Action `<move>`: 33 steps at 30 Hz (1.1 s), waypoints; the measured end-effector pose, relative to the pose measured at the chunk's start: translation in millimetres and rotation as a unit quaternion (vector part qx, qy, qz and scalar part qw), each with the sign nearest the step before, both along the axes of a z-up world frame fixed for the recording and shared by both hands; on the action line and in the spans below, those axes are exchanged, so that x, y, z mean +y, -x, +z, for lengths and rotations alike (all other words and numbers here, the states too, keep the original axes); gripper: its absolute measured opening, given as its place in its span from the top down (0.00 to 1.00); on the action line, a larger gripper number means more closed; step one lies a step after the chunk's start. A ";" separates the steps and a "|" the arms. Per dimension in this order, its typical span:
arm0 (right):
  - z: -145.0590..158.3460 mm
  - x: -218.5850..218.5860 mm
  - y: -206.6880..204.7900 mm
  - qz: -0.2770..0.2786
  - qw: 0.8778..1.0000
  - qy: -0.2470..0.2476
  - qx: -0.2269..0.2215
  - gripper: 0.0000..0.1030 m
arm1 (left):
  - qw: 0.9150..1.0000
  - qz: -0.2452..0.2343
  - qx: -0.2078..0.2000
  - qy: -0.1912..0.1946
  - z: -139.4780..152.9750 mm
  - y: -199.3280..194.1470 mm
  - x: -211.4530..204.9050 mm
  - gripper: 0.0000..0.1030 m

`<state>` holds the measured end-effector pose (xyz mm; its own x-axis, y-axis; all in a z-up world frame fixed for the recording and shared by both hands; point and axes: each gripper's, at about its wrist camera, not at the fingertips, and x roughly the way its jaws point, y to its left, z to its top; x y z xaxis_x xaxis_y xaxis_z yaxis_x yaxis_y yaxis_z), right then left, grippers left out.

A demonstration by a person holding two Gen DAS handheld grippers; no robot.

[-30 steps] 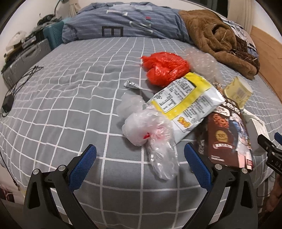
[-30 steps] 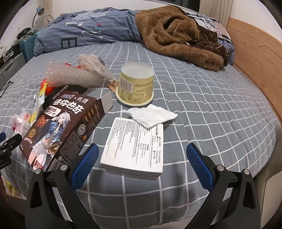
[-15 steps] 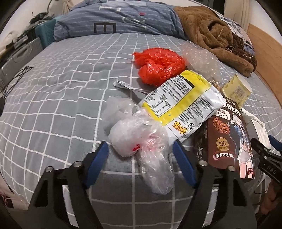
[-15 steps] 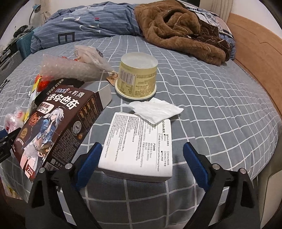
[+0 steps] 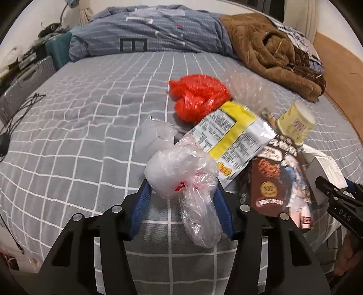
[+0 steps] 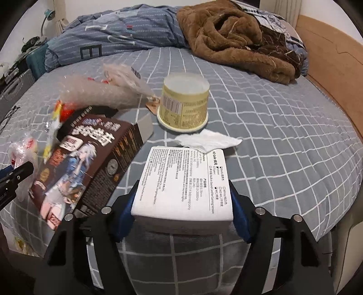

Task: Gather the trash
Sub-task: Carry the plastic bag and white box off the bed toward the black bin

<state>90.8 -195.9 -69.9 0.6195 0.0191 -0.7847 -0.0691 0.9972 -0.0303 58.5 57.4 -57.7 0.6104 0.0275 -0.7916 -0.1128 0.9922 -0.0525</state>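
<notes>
Early stage: left gripper [image 5: 181,204] closing around clear plastic bag [image 5: 181,174], right gripper [image 6: 182,204] closing around white box [image 6: 183,181], all other litter uncollected on bed [image 6: 283,136].

Grey bed sheet [image 5: 95,127] with a white grid, stretched over the whole mattress. Blue striped duvet [image 5: 158,34] bunched along the far end, printed with pale and dark block shapes. Brown fleece blanket [image 6: 233,43] heaped at the far right, touching the duvet, over a darker patterned cloth [image 6: 279,43]. Wooden headboard [image 6: 331,70] running along the right edge of the bed. Teal box [image 5: 57,48] and grey ribbed case [image 5: 25,81] beside the bed at far left. Black cables [image 5: 20,111] trailing over the sheet's left edge. Lamp [image 6: 48,13] by the far-left wall; clutter [image 5: 29,56] around it too blurred to tell.
</notes>
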 end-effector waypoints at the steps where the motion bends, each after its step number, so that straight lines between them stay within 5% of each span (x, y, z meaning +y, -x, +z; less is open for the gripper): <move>1: 2.1 0.1 0.9 0.000 1.000 -0.001 -0.002 0.34 | 1.000 -0.002 -0.005 0.000 4.4 2.2 -1.0 0.48; 33: 55.7 -2.9 65.4 0.014 0.998 -0.013 -0.058 0.34 | 0.998 -0.031 -0.046 -0.016 42.5 67.2 -36.0 0.48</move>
<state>25.4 -198.8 -14.3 0.7050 0.0580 -0.7068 -0.0950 0.9954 -0.0130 -8.7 21.4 -15.2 0.6820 0.0121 -0.7313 -0.0472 0.9985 -0.0274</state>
